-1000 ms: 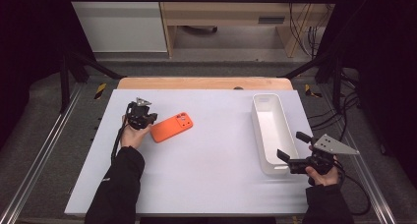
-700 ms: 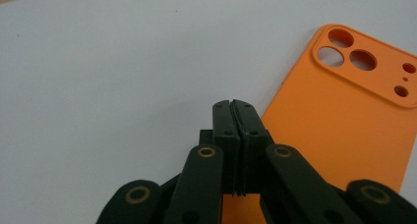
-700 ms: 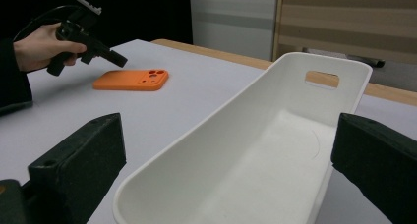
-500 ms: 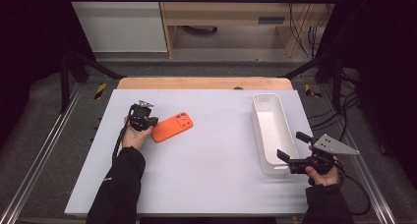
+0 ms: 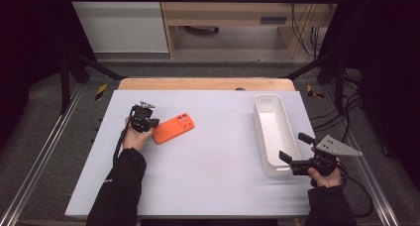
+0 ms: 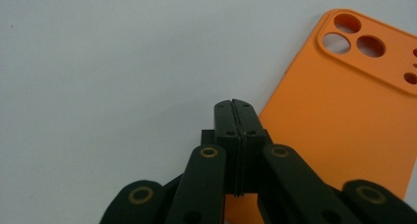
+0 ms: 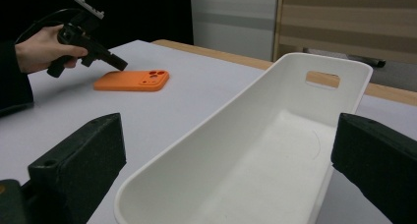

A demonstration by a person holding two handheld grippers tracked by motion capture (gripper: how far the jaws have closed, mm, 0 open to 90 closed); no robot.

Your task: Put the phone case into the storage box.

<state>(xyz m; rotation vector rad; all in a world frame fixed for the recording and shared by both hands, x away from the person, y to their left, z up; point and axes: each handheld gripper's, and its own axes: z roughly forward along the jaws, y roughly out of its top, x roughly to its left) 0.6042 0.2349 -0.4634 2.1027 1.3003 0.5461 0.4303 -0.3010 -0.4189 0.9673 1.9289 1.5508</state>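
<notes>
The orange phone case (image 5: 173, 129) is lying flat, camera cut-outs up, at about ten o'clock on the white counter (image 5: 208, 176), well apart from the white tray (image 5: 274, 137) standing at three o'clock. The left gripper (image 5: 147, 124) is hovering at the case's near-left edge with its jaws pressed together and nothing between them; in the left gripper view the tips (image 6: 234, 106) are sitting just over that edge. The right gripper (image 5: 292, 154) is waiting at the near end of the tray, its jaws spread wide on either side of the rim without pinching it. Judging from this, the risk is that jaws shut like this will only be nudging the thin, light case, skating it across the smooth counter rather than lifting it; they would need to be opening first and catching an edge. The spread right jaws could also be knocking the tray askew. No brand, label or writing can be read on any of these things.
</notes>
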